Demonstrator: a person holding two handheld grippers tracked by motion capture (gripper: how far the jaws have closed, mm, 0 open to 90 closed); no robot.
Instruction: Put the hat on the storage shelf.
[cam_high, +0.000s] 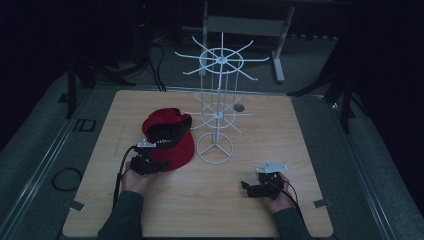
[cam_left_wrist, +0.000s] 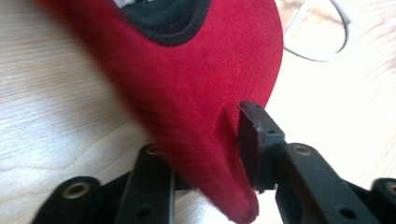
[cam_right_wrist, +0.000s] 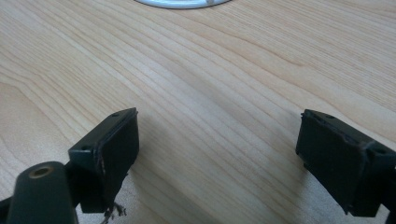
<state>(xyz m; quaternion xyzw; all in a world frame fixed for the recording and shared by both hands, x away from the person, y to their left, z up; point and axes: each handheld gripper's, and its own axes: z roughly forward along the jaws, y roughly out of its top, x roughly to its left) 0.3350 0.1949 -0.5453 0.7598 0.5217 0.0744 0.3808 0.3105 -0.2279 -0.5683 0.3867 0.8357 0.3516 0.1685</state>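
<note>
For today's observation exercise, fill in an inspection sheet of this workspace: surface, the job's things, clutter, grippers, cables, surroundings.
Surface: light wooden table, flat.
Job's things: red fabric cap with black lining beside white wire display rack, both on the table.
Clutter: small dark round thing behind the rack.
Grippers: left gripper fingers closed on the cap's brim; right gripper open over bare wood.
Cables: black cable trails from left gripper.
Surroundings: dark floor, grey metal frame behind.
</note>
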